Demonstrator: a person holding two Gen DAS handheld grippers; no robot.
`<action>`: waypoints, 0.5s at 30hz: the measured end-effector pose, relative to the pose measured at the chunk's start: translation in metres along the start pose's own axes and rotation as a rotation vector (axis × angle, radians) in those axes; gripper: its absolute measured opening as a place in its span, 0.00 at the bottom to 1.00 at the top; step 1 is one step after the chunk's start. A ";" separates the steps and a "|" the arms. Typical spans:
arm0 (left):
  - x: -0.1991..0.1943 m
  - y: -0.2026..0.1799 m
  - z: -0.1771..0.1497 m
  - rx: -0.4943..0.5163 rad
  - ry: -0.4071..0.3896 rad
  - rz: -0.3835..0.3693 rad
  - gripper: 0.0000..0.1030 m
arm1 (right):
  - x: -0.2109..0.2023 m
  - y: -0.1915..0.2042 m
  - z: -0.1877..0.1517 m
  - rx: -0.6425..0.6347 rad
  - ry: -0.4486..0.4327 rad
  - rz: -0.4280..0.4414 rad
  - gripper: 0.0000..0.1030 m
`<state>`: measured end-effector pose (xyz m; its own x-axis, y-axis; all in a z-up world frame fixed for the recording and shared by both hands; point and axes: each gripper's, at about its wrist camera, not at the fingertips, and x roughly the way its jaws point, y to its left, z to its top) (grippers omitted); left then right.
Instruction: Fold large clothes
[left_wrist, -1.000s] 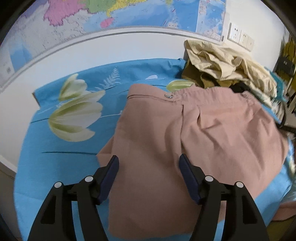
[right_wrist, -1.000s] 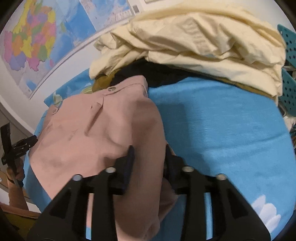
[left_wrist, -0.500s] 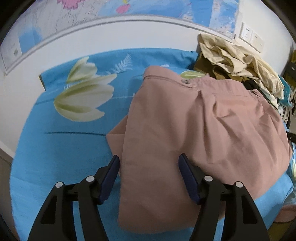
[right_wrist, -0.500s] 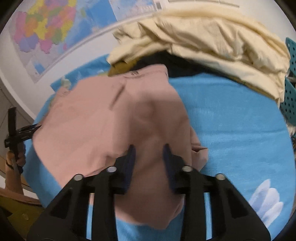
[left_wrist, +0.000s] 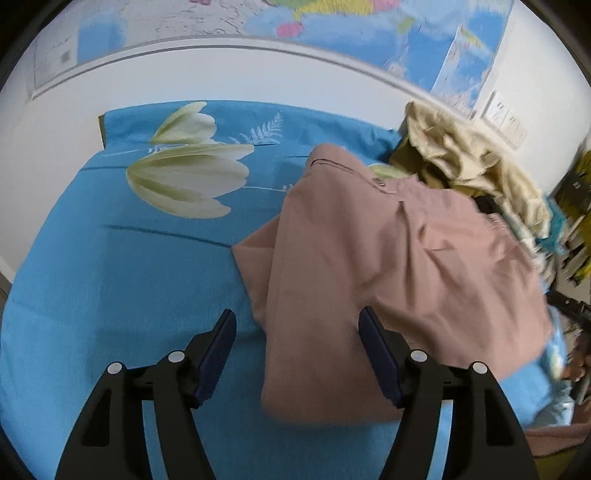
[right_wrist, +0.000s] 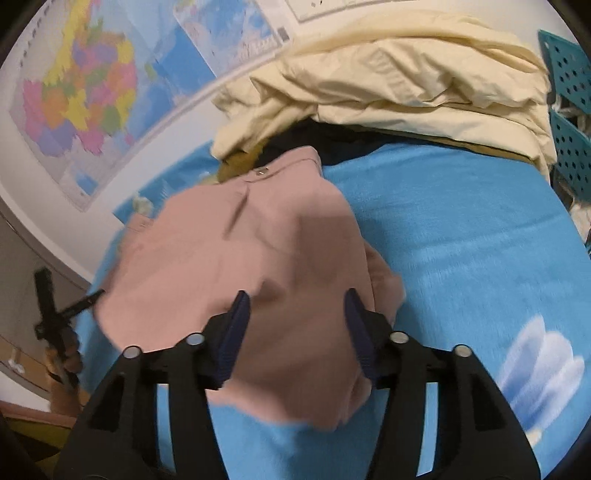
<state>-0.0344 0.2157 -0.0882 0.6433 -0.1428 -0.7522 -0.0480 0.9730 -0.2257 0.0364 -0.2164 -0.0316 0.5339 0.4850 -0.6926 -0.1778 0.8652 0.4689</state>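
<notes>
Blue bedsheet (left_wrist: 122, 280) with a pale tulip print covers the bed, against a white wall hung with maps (right_wrist: 77, 107). Item in work: one pink garment (left_wrist: 399, 280), seemingly trousers or a skirt with a snap at the waistband, lying right of centre in the left wrist view and centre-left in the right wrist view. Condition: doubled over into a compact shape several layers thick, edges uneven, a lower layer protruding at its left side in the left wrist view; judged mostly folded, possibly needing one more fold or smoothing. Left gripper (left_wrist: 295, 354): fingers apart, the garment's near edge lying between them, not pinched. Right gripper (right_wrist: 295, 332): fingers opening over the pink cloth, pads clear of it. Remaining stock: a rumpled heap of cream and olive clothes (right_wrist: 399, 77) at the upper right of both views, unfolded, so most of the task appears outstanding.
</notes>
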 end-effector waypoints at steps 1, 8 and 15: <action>-0.004 0.001 -0.004 -0.003 0.003 -0.010 0.64 | -0.006 0.000 -0.003 0.011 -0.002 0.016 0.63; -0.027 0.002 -0.042 -0.014 0.025 -0.112 0.64 | -0.027 -0.010 -0.039 0.154 0.070 0.136 0.77; -0.036 -0.012 -0.067 0.005 0.043 -0.242 0.67 | -0.006 -0.003 -0.066 0.227 0.174 0.265 0.79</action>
<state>-0.1083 0.1968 -0.0995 0.6025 -0.3790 -0.7024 0.1073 0.9105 -0.3992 -0.0207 -0.2135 -0.0655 0.3427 0.7192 -0.6044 -0.0930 0.6662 0.7399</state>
